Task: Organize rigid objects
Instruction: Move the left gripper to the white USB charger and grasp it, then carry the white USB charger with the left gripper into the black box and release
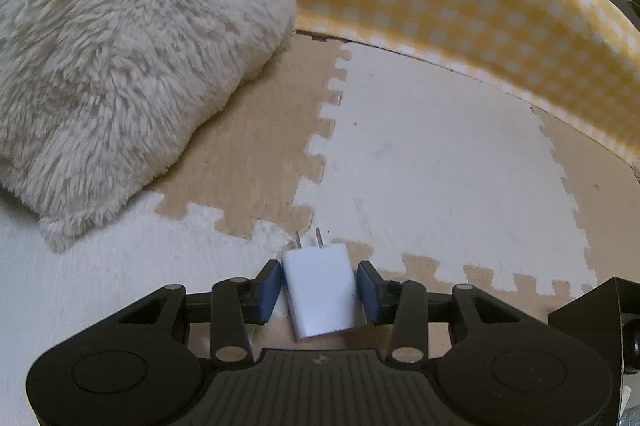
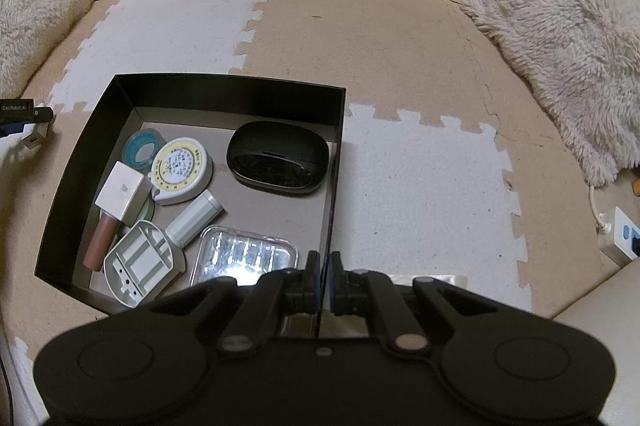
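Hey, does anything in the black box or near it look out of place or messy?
Nothing looks spilled or broken. Inside the black box the items lie jumbled: a white-capped brown tube overlaps a green disc. One white plug adapter remains outside, clamped in the left gripper.

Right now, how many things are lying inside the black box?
8: black case at back right, tape roll, tape measure, lip gloss, disc, cylinder, grey holder, clear case. More may be hidden.
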